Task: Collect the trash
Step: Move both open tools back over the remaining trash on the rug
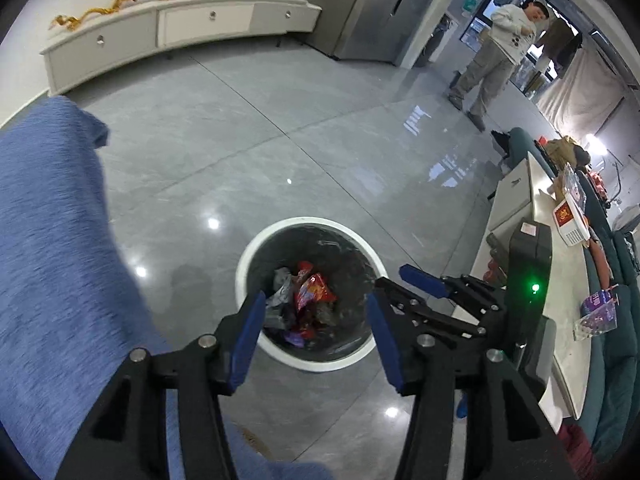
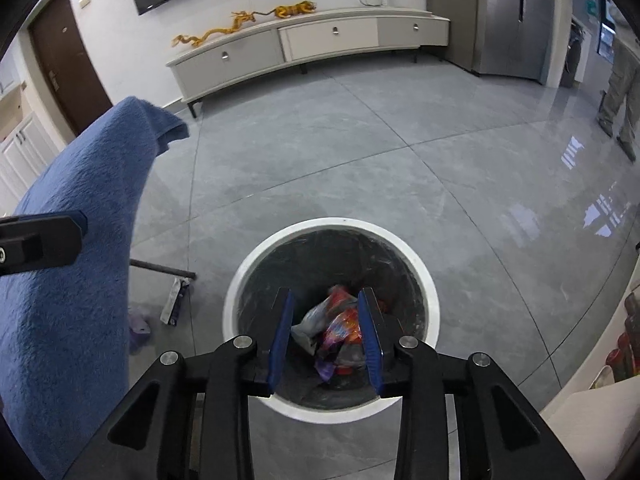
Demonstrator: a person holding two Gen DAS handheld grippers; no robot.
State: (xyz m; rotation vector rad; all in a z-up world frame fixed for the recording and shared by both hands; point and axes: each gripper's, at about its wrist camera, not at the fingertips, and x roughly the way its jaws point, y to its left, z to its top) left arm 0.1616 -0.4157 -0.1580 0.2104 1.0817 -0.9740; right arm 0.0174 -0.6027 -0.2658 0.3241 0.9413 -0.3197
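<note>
A round white trash bin (image 1: pixel 256 252) with a dark liner stands on the grey floor, holding several crumpled wrappers (image 1: pixel 312 292). My left gripper (image 1: pixel 316 312) hovers above it, open and empty. In the right wrist view the same bin (image 2: pixel 244 272) lies below my right gripper (image 2: pixel 326 312), which is open and empty over the wrappers (image 2: pixel 340 324). The right gripper also shows in the left wrist view (image 1: pixel 440 286), beside the bin. A wrapper (image 2: pixel 174 300) lies on the floor left of the bin.
A blue towel (image 1: pixel 48 232) hangs at the left, also in the right wrist view (image 2: pixel 76 208). A white table (image 1: pixel 560 280) with boxes stands at the right. A person (image 1: pixel 496 52) stands far right. A low white cabinet (image 2: pixel 304 44) lines the far wall.
</note>
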